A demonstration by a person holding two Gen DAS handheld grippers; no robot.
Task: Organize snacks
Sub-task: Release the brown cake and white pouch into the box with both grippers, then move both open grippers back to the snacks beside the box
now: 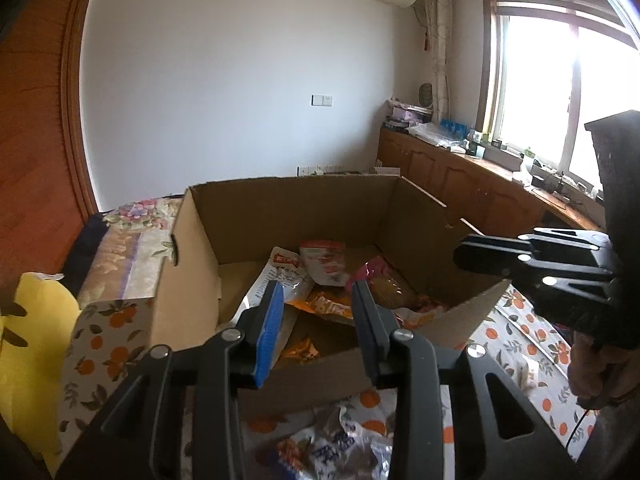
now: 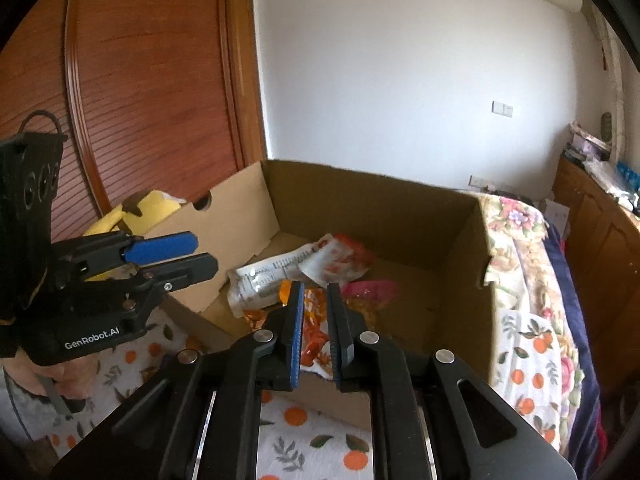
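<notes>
Snack packets lie in the box (image 1: 256, 216) on the bed; one packet (image 1: 332, 448) lies near, outside it.
Both tongs, left (image 1: 318, 320) and right (image 2: 314, 330), are parted and empty. The packets look light, crinkly and slippery: pinch a flat sealed edge.

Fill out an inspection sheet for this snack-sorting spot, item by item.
Surface: bed cloth with orange-fruit print.
Job's things: open cardboard box holding several snack packets; one packet still outside, before the box.
Clutter: yellow object beside the box.
Grippers: left gripper open, empty; right gripper slightly open, empty.
Cables: thin black cable by the hand holding the right gripper.
Surroundings: white wall, wooden cabinets, window.
</notes>
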